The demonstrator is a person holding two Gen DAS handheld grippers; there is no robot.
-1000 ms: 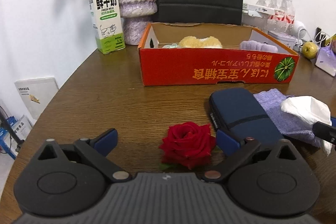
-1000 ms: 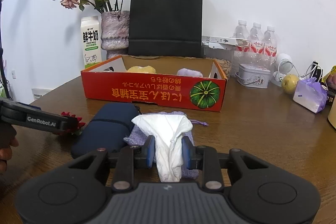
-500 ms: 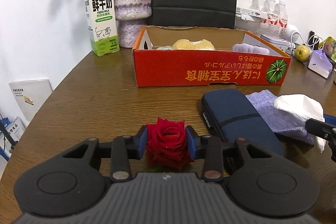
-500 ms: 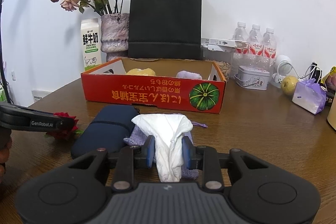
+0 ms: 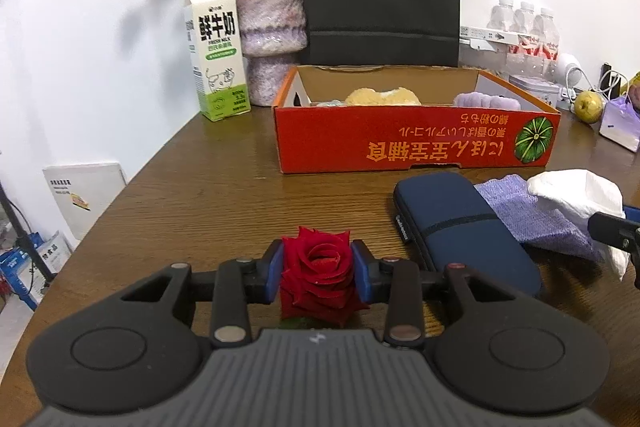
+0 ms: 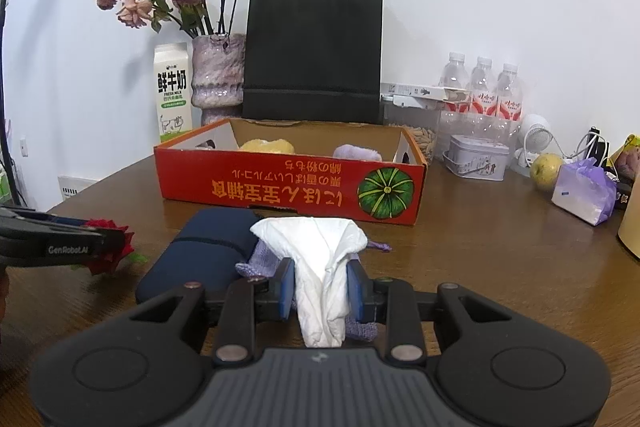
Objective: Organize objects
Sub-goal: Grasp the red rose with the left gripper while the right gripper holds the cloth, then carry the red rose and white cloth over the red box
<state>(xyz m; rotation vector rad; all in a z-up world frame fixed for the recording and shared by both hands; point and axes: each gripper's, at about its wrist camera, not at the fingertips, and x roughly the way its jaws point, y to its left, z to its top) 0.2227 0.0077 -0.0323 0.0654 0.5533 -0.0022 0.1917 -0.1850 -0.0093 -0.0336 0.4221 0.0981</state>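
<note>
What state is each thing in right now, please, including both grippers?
Left gripper: shut on the rose.
Right gripper: shut on the tissue.
Box: open-topped, holding a yellow and a purple item.
Case: closed, flat on the table.
Purple cloth: flat, beside the case, under the tissue.
Milk carton: upright, closed.
Black bag: upright.

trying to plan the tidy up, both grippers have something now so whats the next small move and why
Probably carry the red rose, clamped in the left gripper, forward to the open orange box, which already holds soft items. The right gripper grips the white tissue and could follow.
</note>
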